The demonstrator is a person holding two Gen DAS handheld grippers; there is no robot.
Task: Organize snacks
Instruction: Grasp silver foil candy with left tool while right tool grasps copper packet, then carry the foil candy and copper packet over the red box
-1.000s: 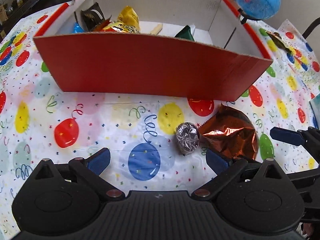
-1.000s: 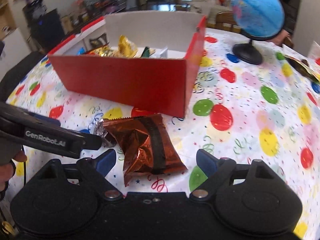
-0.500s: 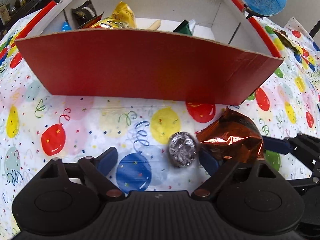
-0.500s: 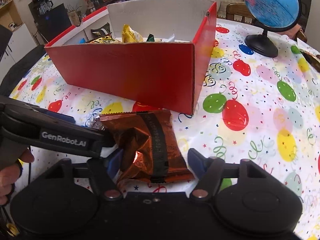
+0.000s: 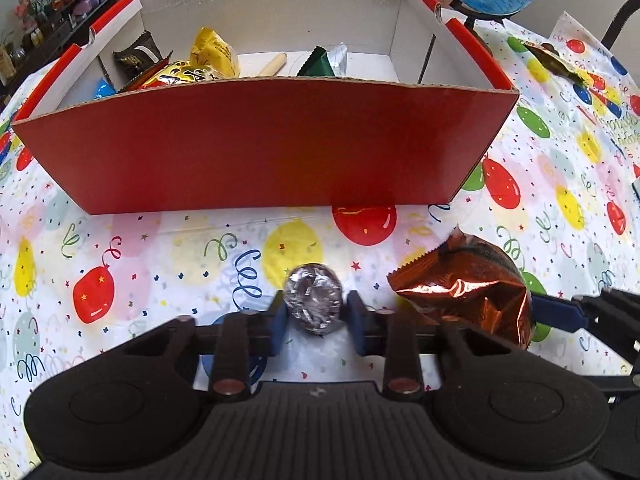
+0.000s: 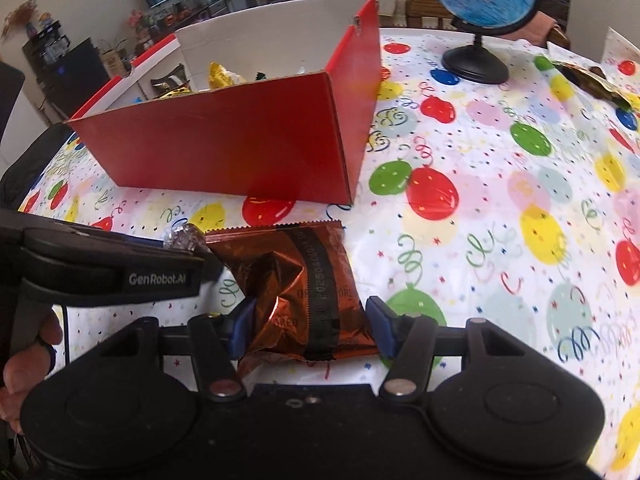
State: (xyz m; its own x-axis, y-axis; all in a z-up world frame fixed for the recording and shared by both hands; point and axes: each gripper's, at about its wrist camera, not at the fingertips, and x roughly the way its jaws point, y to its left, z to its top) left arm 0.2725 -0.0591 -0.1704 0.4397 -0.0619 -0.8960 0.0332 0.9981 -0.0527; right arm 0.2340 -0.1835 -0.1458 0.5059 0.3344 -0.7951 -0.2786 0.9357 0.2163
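Observation:
A silver foil-wrapped ball snack [image 5: 315, 298] sits between the blue pads of my left gripper [image 5: 315, 326], which is shut on it just above the balloon tablecloth. A copper foil snack packet [image 6: 302, 292] lies crumpled between the pads of my right gripper [image 6: 310, 326], which is shut on it; the packet also shows in the left wrist view [image 5: 472, 286]. The red cardboard box [image 5: 256, 144] stands just beyond both, holding several snacks [image 5: 188, 70]. It also shows in the right wrist view [image 6: 240, 140]. The foil ball peeks out behind the left gripper body in the right wrist view [image 6: 184, 236].
A blue globe on a black stand [image 6: 478, 16] stands at the back right of the table. Another dark-gold wrapper [image 5: 554, 62] lies far right on the tablecloth. The left gripper body [image 6: 100, 268] crosses the right wrist view at left.
Both grippers moved forward and closed: the left onto the silver foil ball, the right onto the copper packet, which is now squeezed.

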